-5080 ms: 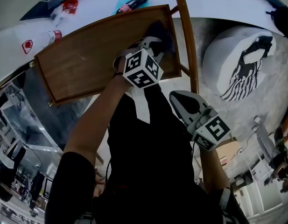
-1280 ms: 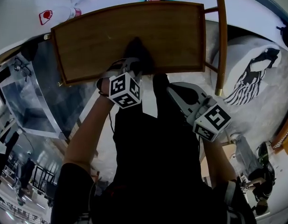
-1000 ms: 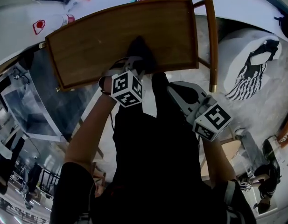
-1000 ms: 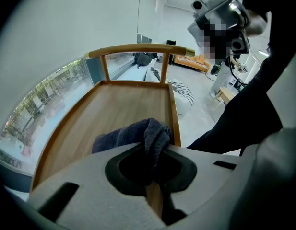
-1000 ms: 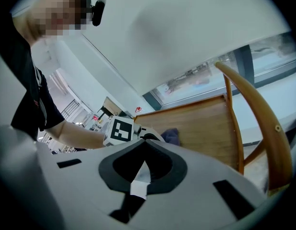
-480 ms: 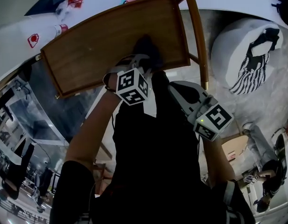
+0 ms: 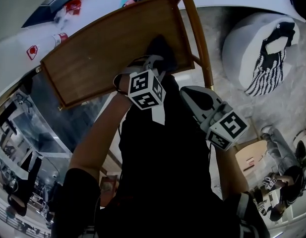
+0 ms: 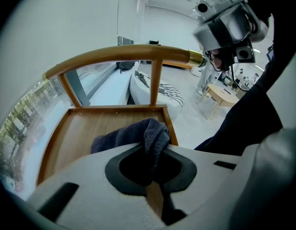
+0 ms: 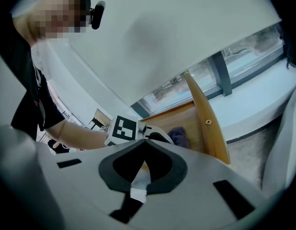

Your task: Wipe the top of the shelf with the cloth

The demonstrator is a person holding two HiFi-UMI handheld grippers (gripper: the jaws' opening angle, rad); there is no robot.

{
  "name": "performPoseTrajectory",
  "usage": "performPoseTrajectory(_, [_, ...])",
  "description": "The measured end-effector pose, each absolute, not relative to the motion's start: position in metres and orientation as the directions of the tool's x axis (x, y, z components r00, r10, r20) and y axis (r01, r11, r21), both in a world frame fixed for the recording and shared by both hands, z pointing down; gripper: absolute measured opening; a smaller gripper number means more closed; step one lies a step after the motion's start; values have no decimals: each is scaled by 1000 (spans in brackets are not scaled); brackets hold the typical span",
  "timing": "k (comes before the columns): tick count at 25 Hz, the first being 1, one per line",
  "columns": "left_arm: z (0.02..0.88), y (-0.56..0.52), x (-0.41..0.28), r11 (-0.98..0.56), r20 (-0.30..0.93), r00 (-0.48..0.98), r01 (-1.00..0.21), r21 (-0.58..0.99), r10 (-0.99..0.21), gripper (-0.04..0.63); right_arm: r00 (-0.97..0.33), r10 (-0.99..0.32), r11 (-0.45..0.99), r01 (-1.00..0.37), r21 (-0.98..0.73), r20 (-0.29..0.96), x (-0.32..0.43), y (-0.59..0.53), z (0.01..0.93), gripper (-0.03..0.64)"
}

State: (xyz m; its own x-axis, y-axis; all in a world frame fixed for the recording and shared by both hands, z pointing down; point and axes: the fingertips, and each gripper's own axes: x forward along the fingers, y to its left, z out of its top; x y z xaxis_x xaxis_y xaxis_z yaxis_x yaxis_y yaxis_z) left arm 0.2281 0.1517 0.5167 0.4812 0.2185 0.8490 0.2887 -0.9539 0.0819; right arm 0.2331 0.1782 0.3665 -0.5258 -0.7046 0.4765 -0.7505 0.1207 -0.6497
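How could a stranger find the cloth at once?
Look at the brown wooden shelf top. Near its right end lies the cloth, pinched by the left hand-held gripper. It is the only dark, soft, bunched thing on the bare wood.

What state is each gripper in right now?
Left gripper: shut on the dark blue cloth, on the wooden shelf top.
Right gripper: shut, empty.

No legible text, label or number anywhere.

Striped cloth on grey pouf, red-capped bottle
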Motion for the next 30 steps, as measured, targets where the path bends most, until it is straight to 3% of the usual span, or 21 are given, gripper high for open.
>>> performPoseTrajectory(17, [511, 170, 277, -935, 824, 502, 345, 86, 261, 41, -502, -735, 106, -750, -653, 456, 257, 181, 356, 3])
performPoseTrajectory(30, [428, 124, 256, -979, 731, 663, 201, 36, 163, 41, -524, -731, 192, -772, -606, 436, 242, 150, 318, 4])
